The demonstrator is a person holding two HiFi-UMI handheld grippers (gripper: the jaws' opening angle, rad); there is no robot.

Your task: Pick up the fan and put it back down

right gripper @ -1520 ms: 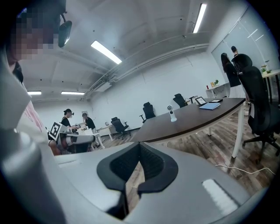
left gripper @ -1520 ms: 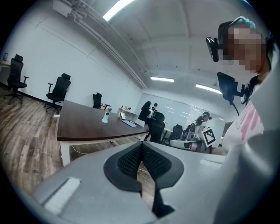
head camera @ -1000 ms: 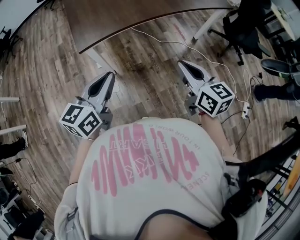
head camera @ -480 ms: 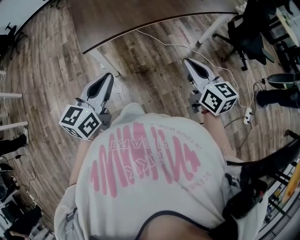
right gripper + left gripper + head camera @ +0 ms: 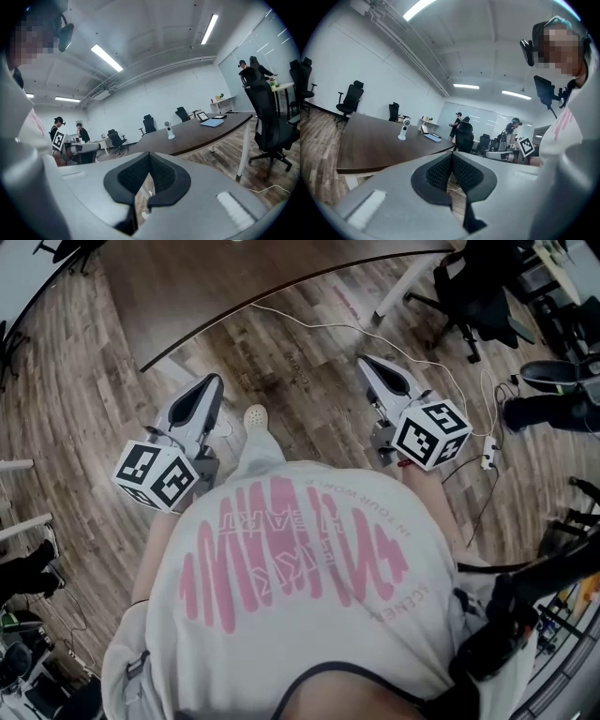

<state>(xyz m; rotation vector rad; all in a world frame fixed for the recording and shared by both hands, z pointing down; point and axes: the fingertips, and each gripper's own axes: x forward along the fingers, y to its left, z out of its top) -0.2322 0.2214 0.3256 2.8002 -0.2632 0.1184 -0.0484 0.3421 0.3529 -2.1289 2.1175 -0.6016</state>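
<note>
Approach seemed to be the step in hand, since neither gripper was anywhere near the fan. On the left, the left gripper point(image 5: 213, 383) was held out over the wooden floor point(image 5: 84, 418), its jaws pressed together with nothing between them. The fan point(image 5: 402, 129), small, white and upright, stood well beyond it on the dark worktop point(image 5: 375, 150). A flat blue item point(image 5: 432, 137) lay farther right on the same surface. On the right, the right gripper point(image 5: 366, 364) was likewise closed and empty, above the floor near a white cable point(image 5: 328, 327).

To do this well, I judged that whichever gripper took the fan should open before reaching the worktop. It should come in level at the slim stem rather than the round head, and close gently so the fan did not tip. A straight lift, then a straight return onto the base, would keep it standing.

Head view cut the worktop off at its far edge and did not show the fan at all. In both gripper views the fan was small and distant. Its base and any switch could not be made out, nor how near it stood to the worktop's edge. The person's own body hid the nearest stretch of floor.
</note>
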